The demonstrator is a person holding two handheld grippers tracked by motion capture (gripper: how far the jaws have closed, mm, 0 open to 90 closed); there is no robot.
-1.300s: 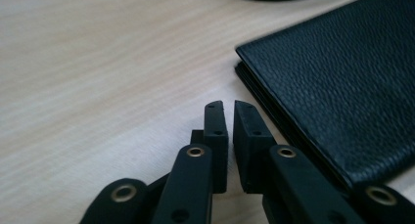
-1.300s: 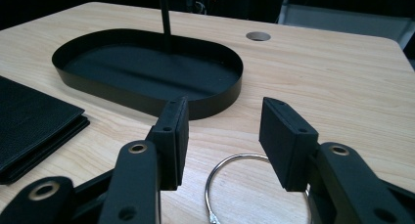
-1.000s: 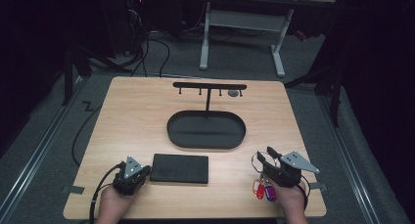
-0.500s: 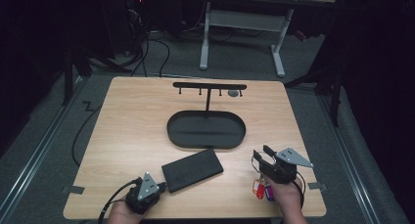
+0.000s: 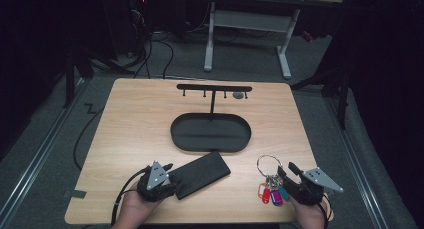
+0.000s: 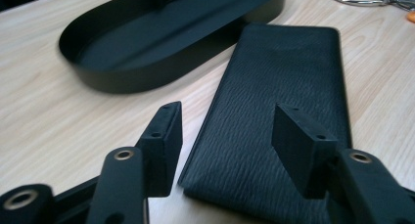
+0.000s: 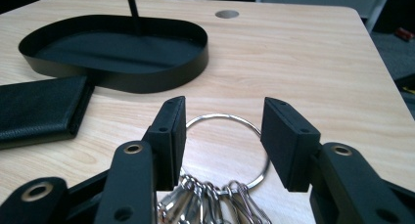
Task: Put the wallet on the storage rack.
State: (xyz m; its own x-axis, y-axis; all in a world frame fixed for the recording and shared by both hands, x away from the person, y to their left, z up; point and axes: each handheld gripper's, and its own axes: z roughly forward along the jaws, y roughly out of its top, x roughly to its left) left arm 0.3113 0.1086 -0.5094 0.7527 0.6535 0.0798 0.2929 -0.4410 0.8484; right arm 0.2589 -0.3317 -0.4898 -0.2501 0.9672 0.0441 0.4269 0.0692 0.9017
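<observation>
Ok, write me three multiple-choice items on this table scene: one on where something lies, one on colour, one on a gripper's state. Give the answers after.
1. Where does the black wallet lie?
A. inside the oval tray
B. on the table, between the oval tray and the left gripper
C. hanging from the rack

2. What colour is the oval tray?
A. white
B. red
C. black

3. How do the right gripper's jaws stand?
A. open, with the key ring between them on the table
B. shut on the wallet
C. shut on the tray rim

Answers: B, the wallet rests on bare wood outside the tray; C, its rim and floor are black; A, the right gripper view shows a wide gap between the jaws.
</observation>
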